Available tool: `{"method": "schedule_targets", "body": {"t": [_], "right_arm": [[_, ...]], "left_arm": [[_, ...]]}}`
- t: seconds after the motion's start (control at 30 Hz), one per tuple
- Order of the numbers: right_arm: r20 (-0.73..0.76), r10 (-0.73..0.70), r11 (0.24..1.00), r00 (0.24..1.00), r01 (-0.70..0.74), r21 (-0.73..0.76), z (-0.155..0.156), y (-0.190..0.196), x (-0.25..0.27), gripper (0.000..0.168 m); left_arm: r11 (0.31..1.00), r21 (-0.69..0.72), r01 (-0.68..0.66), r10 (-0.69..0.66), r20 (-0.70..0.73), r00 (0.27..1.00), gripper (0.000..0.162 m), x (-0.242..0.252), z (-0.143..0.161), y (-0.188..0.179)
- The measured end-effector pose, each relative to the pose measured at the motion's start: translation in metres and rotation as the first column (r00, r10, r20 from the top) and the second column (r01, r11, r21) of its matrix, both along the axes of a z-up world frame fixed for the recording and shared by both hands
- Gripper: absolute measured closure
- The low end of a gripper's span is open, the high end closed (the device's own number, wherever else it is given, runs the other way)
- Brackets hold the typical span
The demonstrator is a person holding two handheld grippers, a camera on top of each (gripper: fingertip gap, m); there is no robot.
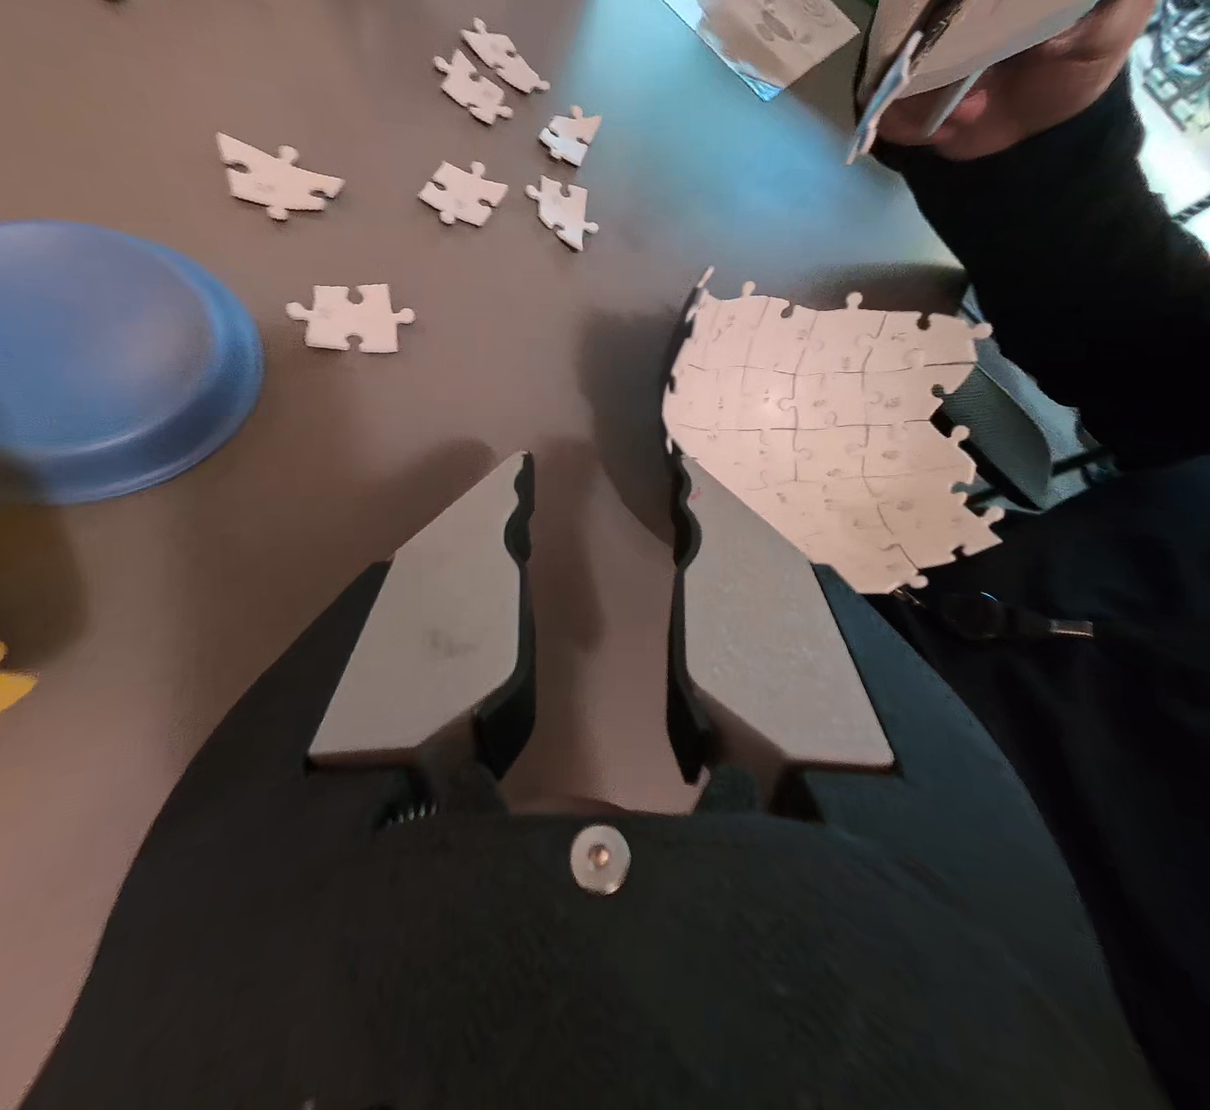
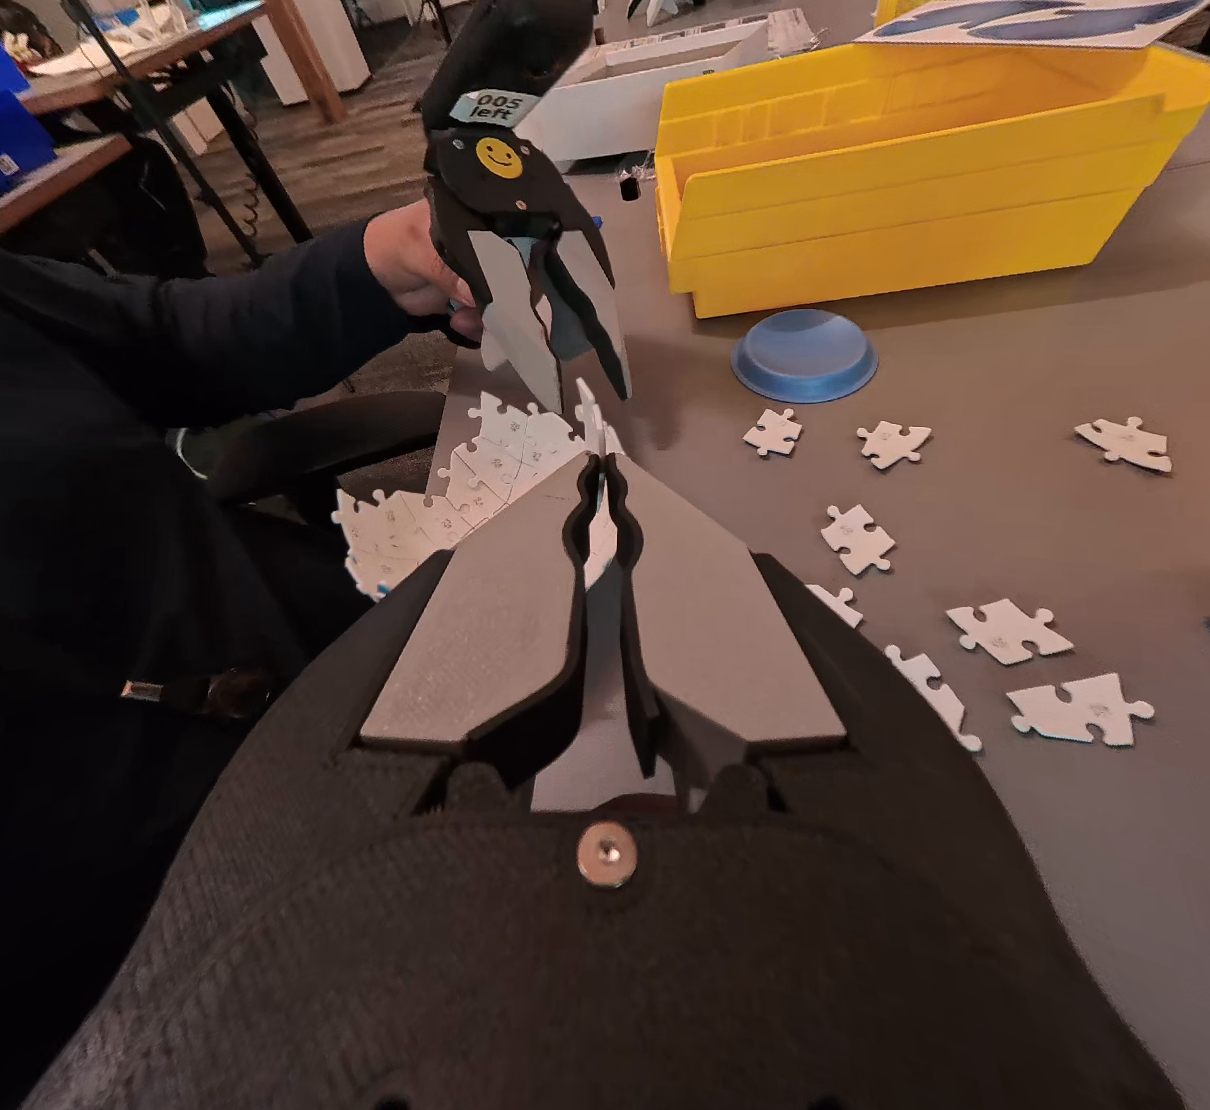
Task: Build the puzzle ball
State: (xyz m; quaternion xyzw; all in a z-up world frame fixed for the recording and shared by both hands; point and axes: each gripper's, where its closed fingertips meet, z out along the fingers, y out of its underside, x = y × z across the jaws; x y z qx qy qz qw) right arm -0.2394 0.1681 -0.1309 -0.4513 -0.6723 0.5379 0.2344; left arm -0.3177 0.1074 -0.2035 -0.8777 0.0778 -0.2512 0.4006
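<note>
The shell (image 1: 825,424), light, thin and easily popped apart, is pinched at its rim by the right gripper (image 2: 604,463); the left gripper (image 1: 602,476) is held apart, empty

- Left wrist view: close above table (image 1: 655,214), looking down along own fingers.
- Right wrist view: higher, facing across table.
- Shared: loose pieces (image 1: 352,317), blue dish (image 2: 804,364), curved shell (image 1: 825,430).

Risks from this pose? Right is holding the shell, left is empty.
1. The right gripper pinches the half-built puzzle shell by only its thin rim, over the table edge; a slip could drop it off the table.
2. A squeeze or twist at that rim could pop joined pieces apart.
3. The open left gripper sits close beside the shell; a bump could knock it loose.
</note>
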Motion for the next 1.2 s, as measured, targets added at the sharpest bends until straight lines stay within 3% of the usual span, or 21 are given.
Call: {"method": "schedule_targets", "body": {"t": [0.43, 1.2], "right_arm": [[0.02, 0.008, 0.999, 1.0, -0.006, -0.053, -0.024, 0.001, 0.005, 0.168], [0.062, -0.045, 0.994, 0.997, 0.051, -0.101, -0.032, 0.01, 0.011, 0.168]], "left_arm": [[0.999, -0.032, 0.035, -0.036, -0.035, 0.999, 0.122, 0.009, -0.002, 0.014], [0.998, -0.035, 0.048, -0.049, -0.039, 0.998, 0.121, 0.018, -0.002, 0.027]]}}
